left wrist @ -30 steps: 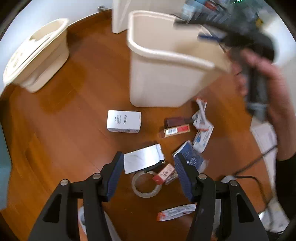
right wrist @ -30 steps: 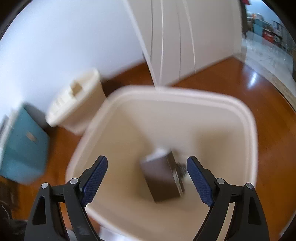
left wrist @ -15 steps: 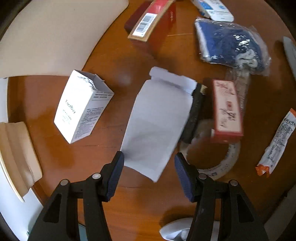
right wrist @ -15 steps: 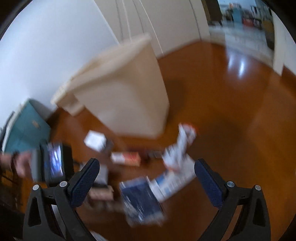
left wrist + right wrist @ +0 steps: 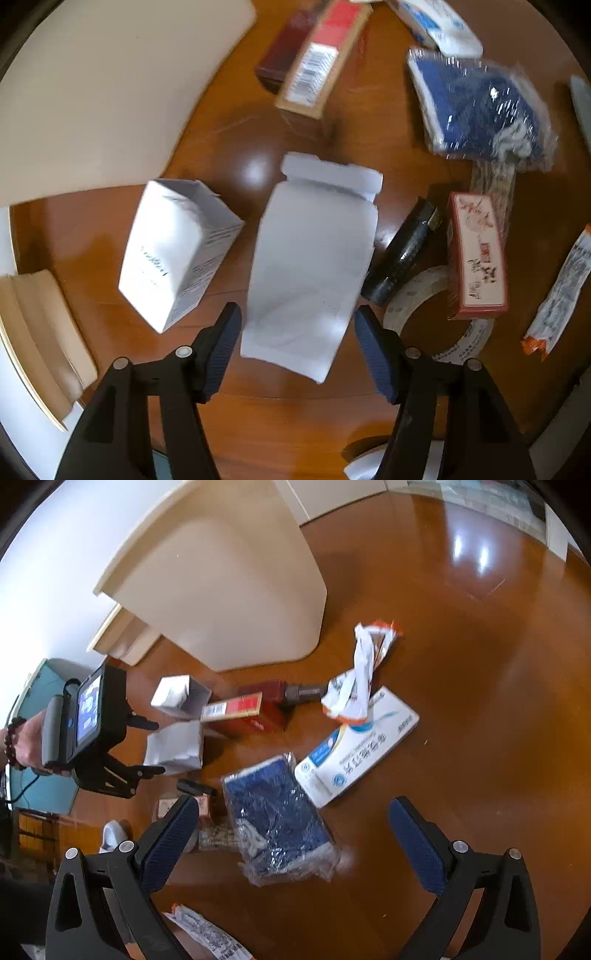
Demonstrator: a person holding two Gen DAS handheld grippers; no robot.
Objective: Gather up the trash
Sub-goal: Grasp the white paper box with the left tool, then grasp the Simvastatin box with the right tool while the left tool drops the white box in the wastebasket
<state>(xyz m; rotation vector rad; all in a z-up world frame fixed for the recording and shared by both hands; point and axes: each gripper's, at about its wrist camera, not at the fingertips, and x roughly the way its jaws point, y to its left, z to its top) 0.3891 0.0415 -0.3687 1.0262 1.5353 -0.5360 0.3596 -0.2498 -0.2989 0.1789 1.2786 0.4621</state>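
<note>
Both grippers have dropped from the bin down to the litter on the floor, and both sets of jaws have just been opening. Now the left gripper [image 5: 297,345] hangs over the flattened white carton [image 5: 314,266] in the middle of its frame, jaws apart and straddling the carton's near end without pressing it; nothing is gripped yet. I'd say it lines up along the carton's length so the narrow width fits between the pads. Just left of it lies a small white box [image 5: 177,251], and to the right a black tube [image 5: 402,251], a red-and-white box [image 5: 476,254] and a tape roll [image 5: 436,325], crowded close together. The right gripper [image 5: 291,840] stands as wide as it goes, empty, above the blue packet in clear wrap [image 5: 277,819] at lower centre, probably because that packet is broad and floppy. Beyond it sit a white-and-blue flat box [image 5: 358,746] and crumpled wrappers [image 5: 364,668]. The cream trash bin [image 5: 225,583] fills the upper left, close by for the drop.
</note>
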